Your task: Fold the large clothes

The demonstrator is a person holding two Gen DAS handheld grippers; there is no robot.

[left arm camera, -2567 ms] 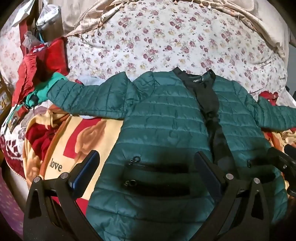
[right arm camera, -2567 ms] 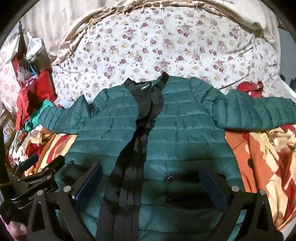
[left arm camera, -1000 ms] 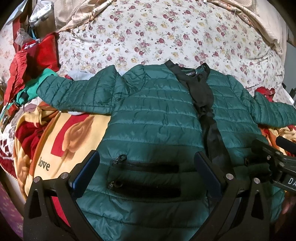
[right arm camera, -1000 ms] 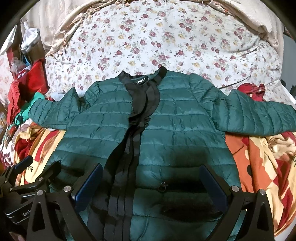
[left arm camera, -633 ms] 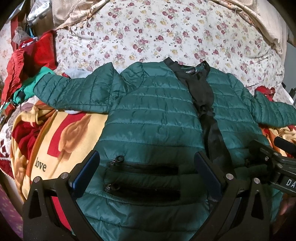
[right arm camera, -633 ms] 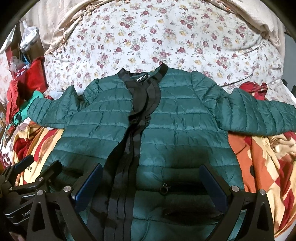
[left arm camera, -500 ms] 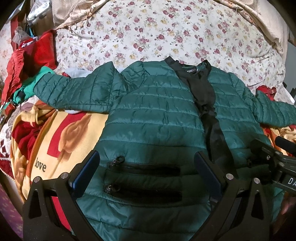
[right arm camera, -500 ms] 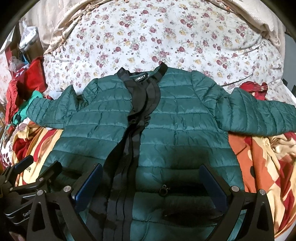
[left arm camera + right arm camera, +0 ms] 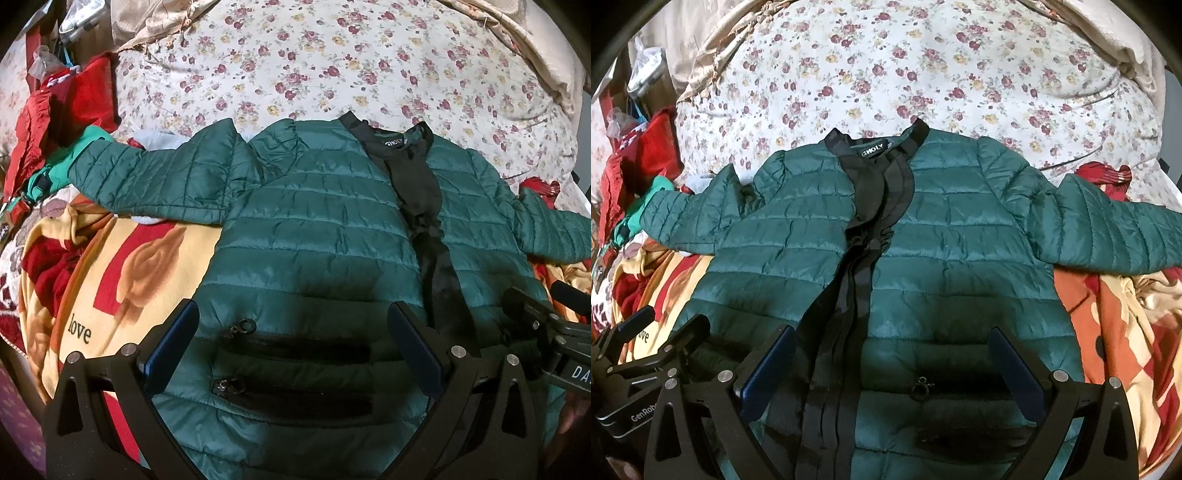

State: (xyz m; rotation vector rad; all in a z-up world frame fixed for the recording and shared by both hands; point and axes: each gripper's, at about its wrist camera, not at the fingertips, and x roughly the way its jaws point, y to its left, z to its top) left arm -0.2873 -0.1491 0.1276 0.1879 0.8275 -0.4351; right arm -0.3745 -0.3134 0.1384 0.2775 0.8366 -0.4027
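A dark green quilted jacket [image 9: 317,229] [image 9: 960,236] lies flat and face up on the bed, black front placket [image 9: 864,251] closed, both sleeves spread out sideways. My left gripper [image 9: 291,325] hovers open over its lower left panel, above two zip pockets [image 9: 295,347]. My right gripper [image 9: 892,350] hovers open over the lower right panel, above a zip pull [image 9: 921,386]. Neither holds anything. Each gripper shows at the edge of the other's view.
A floral sheet [image 9: 332,66] covers the far bed. A yellow and red printed blanket [image 9: 118,280] lies under the jacket, orange on the right [image 9: 1115,325]. Red clothes [image 9: 62,107] and clutter pile at the far left. A red item [image 9: 1104,177] lies behind the right sleeve.
Both grippers have drawn back a little from the jacket over the last seconds, so more of the floral sheet shows. Both stay open; the jacket has not moved.
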